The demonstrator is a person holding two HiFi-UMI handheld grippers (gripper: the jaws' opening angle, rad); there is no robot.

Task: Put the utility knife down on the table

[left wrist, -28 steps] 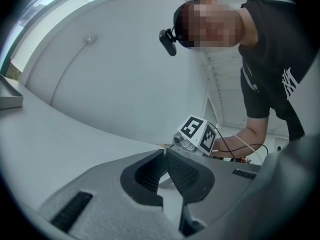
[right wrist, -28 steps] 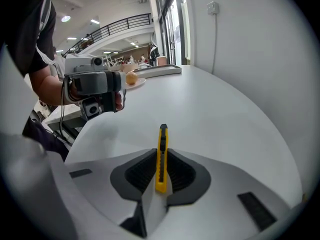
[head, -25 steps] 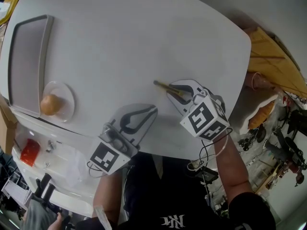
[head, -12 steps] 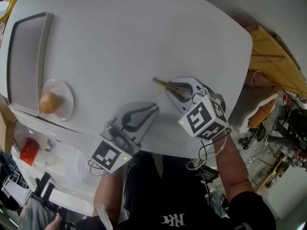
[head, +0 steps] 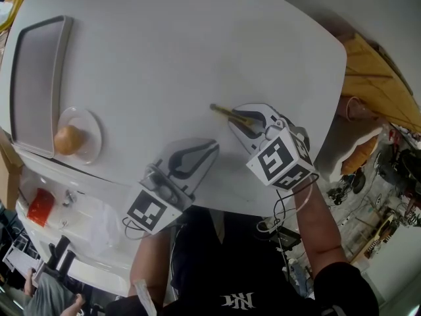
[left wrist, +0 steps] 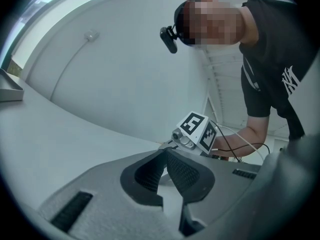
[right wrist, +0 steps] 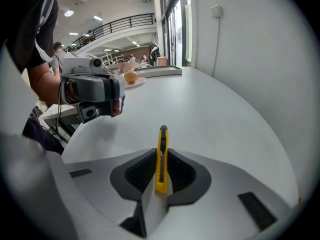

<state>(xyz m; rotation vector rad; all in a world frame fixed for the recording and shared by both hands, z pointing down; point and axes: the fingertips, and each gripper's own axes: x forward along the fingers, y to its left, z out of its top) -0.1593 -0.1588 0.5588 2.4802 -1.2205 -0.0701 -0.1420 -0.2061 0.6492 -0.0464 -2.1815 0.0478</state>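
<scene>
Between the ribbed pads of the right tongs [right wrist: 161, 154] [head: 248, 120] a yellow utility knife [right wrist: 161, 166] [head: 225, 114] is sitting edge-up. The jaws are clenching on its body while its front end, with the black slider, is sticking out past the tips. These tongs are hovering over the near right part of the white table [head: 197, 45], and the knife is pointing leftward across the top. Whether it is touching the surface I cannot tell.

Just beside them, the left tongs [left wrist: 165, 156] [head: 191, 157] are hanging over the table's near edge, pressing their pads together at the tips with nothing between them. Each tool is carrying a marker cube [head: 279, 162] printed with black-and-white squares, not letters.

Farther left, a clear plate [head: 89, 127] is holding a round tan thing [head: 68, 141], and it is lying right next to a grey tray [head: 39, 84]. Below the table, the person's black shirt [head: 263, 288] is showing a white emblem [head: 237, 301] of interlocked letters.
</scene>
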